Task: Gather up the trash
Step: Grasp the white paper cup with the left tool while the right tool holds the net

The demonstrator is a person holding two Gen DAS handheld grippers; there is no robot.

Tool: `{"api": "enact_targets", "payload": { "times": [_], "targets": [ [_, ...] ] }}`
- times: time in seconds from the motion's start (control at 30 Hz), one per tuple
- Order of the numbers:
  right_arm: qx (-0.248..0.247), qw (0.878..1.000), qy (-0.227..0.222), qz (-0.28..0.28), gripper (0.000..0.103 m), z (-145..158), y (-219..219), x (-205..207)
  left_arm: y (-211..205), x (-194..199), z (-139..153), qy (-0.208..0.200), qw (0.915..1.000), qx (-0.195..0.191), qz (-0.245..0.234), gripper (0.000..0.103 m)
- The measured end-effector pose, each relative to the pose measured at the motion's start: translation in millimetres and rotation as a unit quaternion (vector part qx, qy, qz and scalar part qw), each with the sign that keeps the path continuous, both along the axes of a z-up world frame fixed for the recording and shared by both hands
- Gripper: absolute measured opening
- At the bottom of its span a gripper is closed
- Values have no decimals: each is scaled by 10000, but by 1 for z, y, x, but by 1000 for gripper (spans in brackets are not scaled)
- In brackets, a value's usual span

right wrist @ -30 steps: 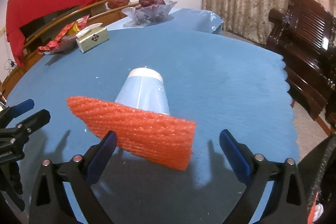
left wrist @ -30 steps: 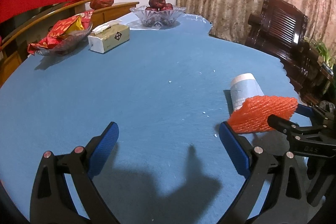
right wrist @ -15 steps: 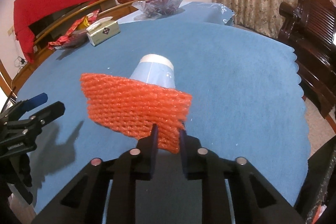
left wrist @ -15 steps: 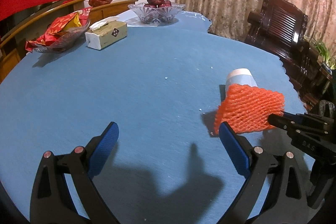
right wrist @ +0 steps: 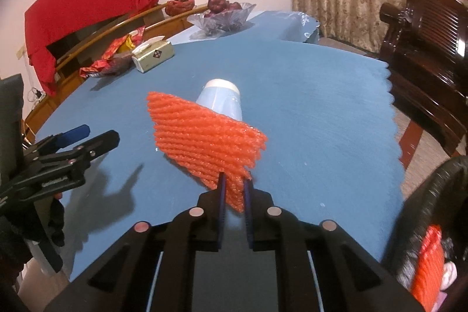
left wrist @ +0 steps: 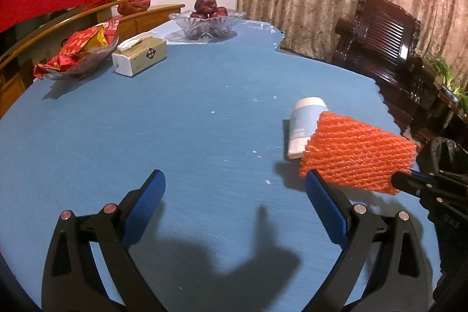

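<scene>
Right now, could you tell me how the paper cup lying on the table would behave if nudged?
The paper cup lies on its side, so it would probably roll, likely curving because it tapers. It looks light and thin-walled, so a firm squeeze may crush it.

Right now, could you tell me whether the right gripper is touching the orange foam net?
Touching. The right wrist view shows the right gripper with its jaws shut on a corner of the orange foam net, lifted above the blue tablecloth.

An orange foam fruit net [right wrist: 204, 136], flattened and ribbed, is held clear of the blue tablecloth by one lower corner. A pale blue paper cup [right wrist: 220, 101] is lying on its side just behind it.
</scene>
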State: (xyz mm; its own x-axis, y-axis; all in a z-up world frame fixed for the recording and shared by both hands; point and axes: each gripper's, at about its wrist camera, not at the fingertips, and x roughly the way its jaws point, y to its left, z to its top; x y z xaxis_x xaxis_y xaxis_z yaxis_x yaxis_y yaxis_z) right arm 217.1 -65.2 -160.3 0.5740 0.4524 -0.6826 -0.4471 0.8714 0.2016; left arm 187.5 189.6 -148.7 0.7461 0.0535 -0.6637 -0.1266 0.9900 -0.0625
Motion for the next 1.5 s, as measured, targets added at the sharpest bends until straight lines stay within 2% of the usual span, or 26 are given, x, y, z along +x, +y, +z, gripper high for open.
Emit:
{"api": "enact_targets", "payload": {
  "times": [0.37,0.67,1.03,1.37,1.4,1.5],
  "targets": [
    [32,9968,-207,-776,11,19,-48,-23,-33,-13,12,-104,9995,18,-302,94],
    [-67,9914,-269,-1280,11,19,-60,4,-46,6,12,-115,9990,9,-432,94],
    [-196,9908,-309,-1302,11,5,-46,50,-48,63,-11,98,9988,-5,-478,94],
    [-270,9924,-293,-1161,11,-7,-36,66,-49,98,-31,383,9970,-302,-601,93],
    [-276,9925,-293,-1151,11,-7,-35,67,-50,101,-34,442,9963,-365,-639,92],
    [-281,9927,-279,-1142,11,-9,-36,67,-50,107,-40,612,9936,-591,-742,80]
  ]
}}
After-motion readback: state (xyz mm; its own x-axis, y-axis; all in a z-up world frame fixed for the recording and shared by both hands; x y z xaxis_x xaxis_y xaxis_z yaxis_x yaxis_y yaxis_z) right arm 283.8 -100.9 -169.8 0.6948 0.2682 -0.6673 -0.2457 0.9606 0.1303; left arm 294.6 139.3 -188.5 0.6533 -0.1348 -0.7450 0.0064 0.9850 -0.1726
